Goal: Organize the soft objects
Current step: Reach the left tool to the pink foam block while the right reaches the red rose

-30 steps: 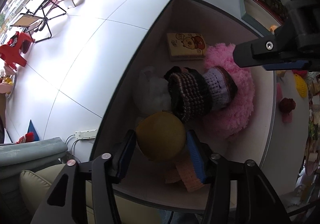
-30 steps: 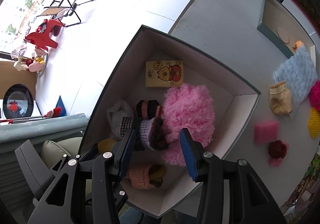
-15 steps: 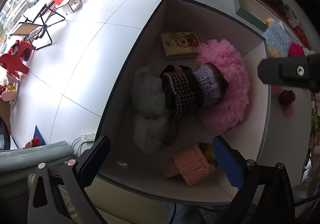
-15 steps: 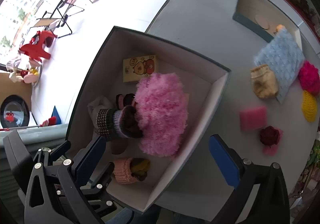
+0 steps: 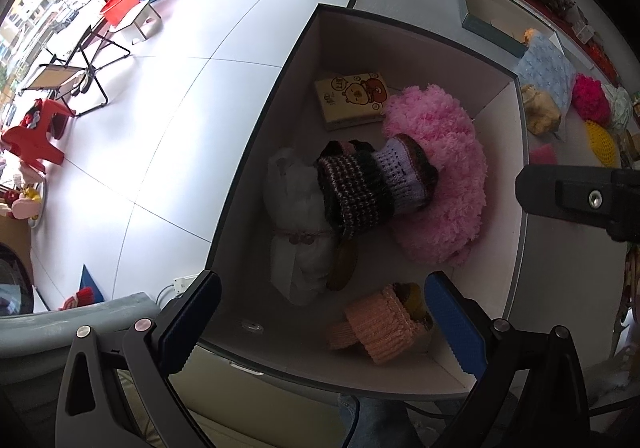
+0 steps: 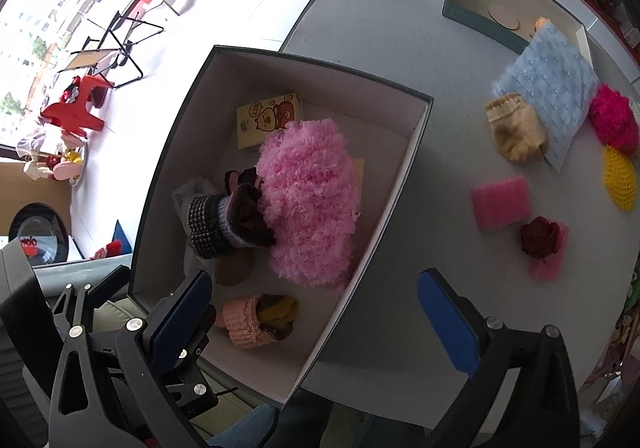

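At the bottom of both wrist views my two grippers point almost straight down, and both stand spread wide with nothing between the pads: the left gripper (image 5: pixel 320 322) hangs over the near end of the open box (image 5: pixel 520 232), the right gripper (image 6: pixel 312 322) straddles the box's right wall, one finger inside and one over the grey table (image 6: pixel 400 48). Part of my left tool blocks the near left corner of the box in the right view, and a dark bar of the right tool cuts across the right edge of the left view. Below the box, only a patch of blue trouser fabric shows of me. Nearest inside the box lies a peach knitted piece (image 5: pixel 380 328) with something yellow and dark tucked in it; I cannot tell what. Beyond it sit a white tied bundle (image 5: pixel 296 216), a brown disc half hidden beneath it, then a dark striped knit (image 5: pixel 360 188) resting on a fluffy pink cushion (image 5: pixel 444 176), and at the far end a yellow cartoon-bear packet (image 5: pixel 352 98). On the table, well apart from the box, lie a pink sponge (image 6: pixel 502 202), a dark red rose (image 6: pixel 540 238), a yellow mesh piece (image 6: pixel 620 178), a tan knit (image 6: pixel 516 132), a pale blue pillow (image 6: pixel 548 80), a magenta pom-pom (image 6: pixel 614 120), and farthest a shallow teal tray (image 6: pixel 480 22) holding a wooden disc.
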`<state>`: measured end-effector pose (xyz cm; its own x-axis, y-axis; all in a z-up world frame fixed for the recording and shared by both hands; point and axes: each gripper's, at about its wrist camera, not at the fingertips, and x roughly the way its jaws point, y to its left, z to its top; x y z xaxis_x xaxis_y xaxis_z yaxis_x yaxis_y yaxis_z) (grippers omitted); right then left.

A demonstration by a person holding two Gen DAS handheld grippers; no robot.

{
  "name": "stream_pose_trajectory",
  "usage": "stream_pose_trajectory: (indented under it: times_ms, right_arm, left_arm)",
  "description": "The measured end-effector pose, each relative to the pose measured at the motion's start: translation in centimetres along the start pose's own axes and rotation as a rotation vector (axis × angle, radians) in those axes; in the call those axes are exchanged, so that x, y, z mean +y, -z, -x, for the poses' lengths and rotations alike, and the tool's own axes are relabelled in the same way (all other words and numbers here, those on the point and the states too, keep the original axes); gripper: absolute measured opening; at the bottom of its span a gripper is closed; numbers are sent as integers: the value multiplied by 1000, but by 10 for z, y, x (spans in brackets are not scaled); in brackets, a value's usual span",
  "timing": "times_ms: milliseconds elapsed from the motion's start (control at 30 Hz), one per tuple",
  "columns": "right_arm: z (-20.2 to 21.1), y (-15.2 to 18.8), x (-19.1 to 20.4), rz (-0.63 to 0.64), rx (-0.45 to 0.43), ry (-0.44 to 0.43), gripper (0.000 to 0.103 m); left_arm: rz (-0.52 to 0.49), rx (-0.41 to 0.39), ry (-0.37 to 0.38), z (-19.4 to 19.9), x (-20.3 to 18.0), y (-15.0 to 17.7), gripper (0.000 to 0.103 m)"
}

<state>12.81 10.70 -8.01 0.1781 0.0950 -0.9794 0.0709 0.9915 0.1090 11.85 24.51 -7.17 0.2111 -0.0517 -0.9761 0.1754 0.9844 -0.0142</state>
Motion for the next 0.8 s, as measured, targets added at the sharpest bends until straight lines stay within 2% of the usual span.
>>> stream_pose_trajectory:
  times_ms: [400,800]
  right_arm:
    - [-2,10,-3,-60,-16,-22,103]
    - [-8,23,-16,-130,-4,-47,103]
  left_arm:
    - [-71,6,-23,-1,-3,-6,102]
    - [-111,49,-31,-8,-19,-5,102]
